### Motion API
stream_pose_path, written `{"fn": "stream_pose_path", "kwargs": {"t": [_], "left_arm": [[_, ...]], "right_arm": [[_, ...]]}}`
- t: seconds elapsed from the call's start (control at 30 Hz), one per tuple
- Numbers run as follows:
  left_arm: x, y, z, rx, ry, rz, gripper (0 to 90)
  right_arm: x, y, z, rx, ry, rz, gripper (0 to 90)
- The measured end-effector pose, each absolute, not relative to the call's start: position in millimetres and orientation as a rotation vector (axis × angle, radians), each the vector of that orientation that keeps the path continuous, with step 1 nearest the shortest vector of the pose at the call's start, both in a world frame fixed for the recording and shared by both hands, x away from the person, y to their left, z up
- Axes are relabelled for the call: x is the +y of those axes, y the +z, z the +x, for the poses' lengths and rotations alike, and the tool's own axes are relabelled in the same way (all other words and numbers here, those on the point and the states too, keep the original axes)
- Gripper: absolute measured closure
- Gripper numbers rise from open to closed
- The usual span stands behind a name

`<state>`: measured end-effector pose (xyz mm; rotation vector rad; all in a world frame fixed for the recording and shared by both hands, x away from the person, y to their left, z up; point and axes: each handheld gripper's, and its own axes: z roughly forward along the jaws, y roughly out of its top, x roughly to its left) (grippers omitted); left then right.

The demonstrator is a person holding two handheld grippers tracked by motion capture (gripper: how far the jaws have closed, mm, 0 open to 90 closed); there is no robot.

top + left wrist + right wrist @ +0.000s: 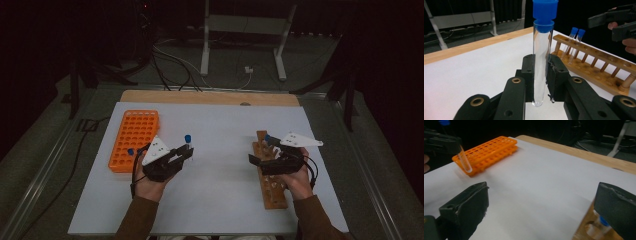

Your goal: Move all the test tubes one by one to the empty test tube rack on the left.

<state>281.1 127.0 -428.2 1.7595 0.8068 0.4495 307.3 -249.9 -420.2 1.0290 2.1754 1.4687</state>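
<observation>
My left hand-held gripper (540,75) is clamped on a capped tube (542,62), held upright above the bench (220,200) near the orange rack (134,140) at its left edge. My right hand-held gripper (541,210) stands apart over the wooden rack (270,175), probably to take another tube.

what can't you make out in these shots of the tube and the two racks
- High view: how many tubes stand in the wooden rack; the right tongs and hand cover its far end.
- High view: whether the blue spot by the orange rack is a cap; too small and dim.
- Right gripper view: the blue-capped tube behind the right pad, mostly hidden and blurred.
- Left gripper view: the glass tube looks empty; not certain.
</observation>
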Motion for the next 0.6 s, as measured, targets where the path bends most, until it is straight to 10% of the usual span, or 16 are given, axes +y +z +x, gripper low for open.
{"fn": "stream_pose_path", "kwargs": {"t": [0.6], "left_arm": [[169, -426, 268, 0.852, 0.503, 1.735, 78.4]], "right_arm": [[-272, -423, 302, 2.126, 1.478, 1.072, 0.0]]}}
